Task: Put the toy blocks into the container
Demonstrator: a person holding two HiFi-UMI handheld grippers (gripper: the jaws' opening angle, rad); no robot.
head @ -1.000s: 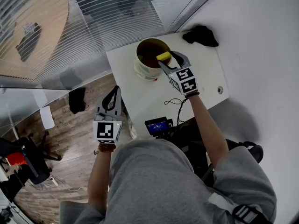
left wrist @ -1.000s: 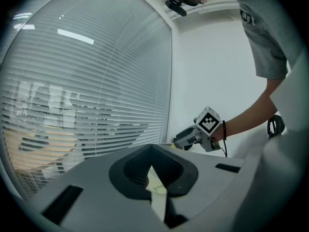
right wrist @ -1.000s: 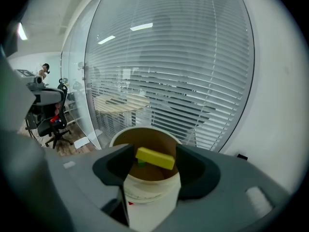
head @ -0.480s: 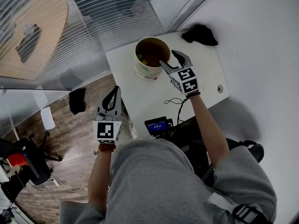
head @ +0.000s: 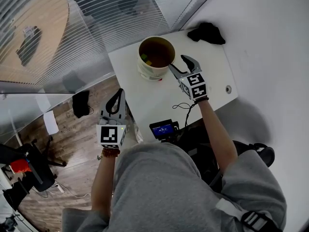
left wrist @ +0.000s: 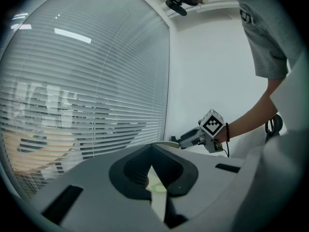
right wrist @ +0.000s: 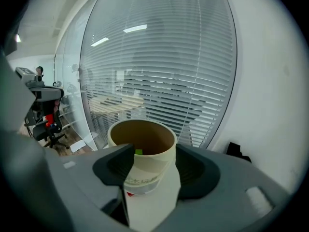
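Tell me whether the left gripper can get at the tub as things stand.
Probably yes: the left gripper hangs beside the table, and nothing lies between it and the tub; the right gripper sits on the tub's other side.

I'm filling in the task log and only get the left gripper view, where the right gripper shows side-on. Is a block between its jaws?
Observer: No. The right gripper has its jaws apart with nothing gripped, and its tips are near the rim of the container.
Operator: Are there blocks inside?
Observer: Yes, the right gripper view shows a green block against the inner wall.
Operator: Any loose ones on the table?
Observer: None that I can see in the head view. The table carries a black cloth at its far corner.
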